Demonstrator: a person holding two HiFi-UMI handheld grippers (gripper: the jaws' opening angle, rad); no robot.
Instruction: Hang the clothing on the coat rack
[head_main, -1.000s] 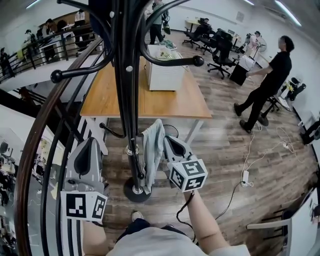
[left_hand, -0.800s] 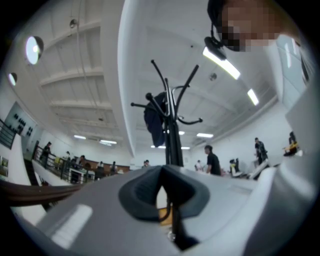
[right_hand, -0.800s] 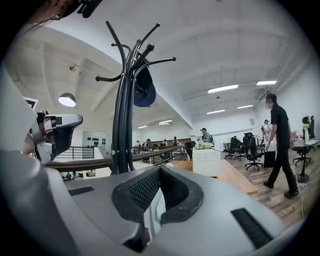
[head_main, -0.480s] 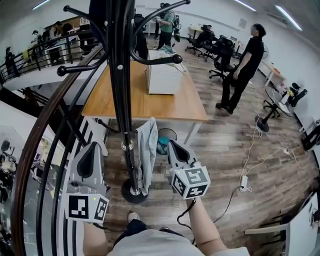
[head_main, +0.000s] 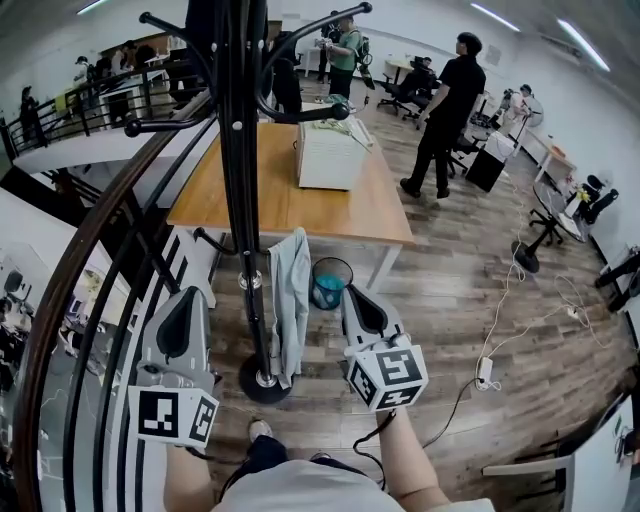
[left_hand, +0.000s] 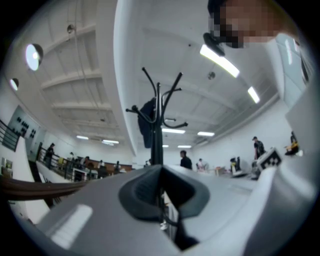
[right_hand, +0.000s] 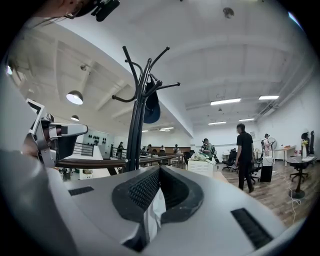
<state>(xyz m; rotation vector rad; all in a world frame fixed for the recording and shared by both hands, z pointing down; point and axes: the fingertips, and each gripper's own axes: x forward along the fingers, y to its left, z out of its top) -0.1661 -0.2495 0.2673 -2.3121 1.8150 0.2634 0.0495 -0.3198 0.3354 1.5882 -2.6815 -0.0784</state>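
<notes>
The black coat rack (head_main: 243, 180) rises through the middle of the head view, with its round base (head_main: 262, 380) on the wood floor. A dark garment (right_hand: 150, 107) hangs on one of its upper hooks, also seen in the left gripper view (left_hand: 147, 122). A pale grey-blue piece of clothing (head_main: 291, 300) hangs just right of the pole. My right gripper (head_main: 352, 296) is beside it, shut on the clothing, and white cloth (right_hand: 152, 212) shows between its jaws (right_hand: 159, 175). My left gripper (head_main: 186, 300) is left of the pole, its jaws (left_hand: 161, 172) shut with nothing held.
Behind the rack stands a wooden table (head_main: 290, 205) bearing a white box (head_main: 328, 155). A bin with a teal liner (head_main: 329, 283) sits under it. A curved dark railing (head_main: 95, 260) runs down the left. A person in black (head_main: 445, 105) walks at the back; cables (head_main: 490, 365) lie on the floor at right.
The view has shifted, so the bin now shows beside the clothing. The person in black has walked farther back. Both grippers keep about the same places and the right still holds the clothing.
</notes>
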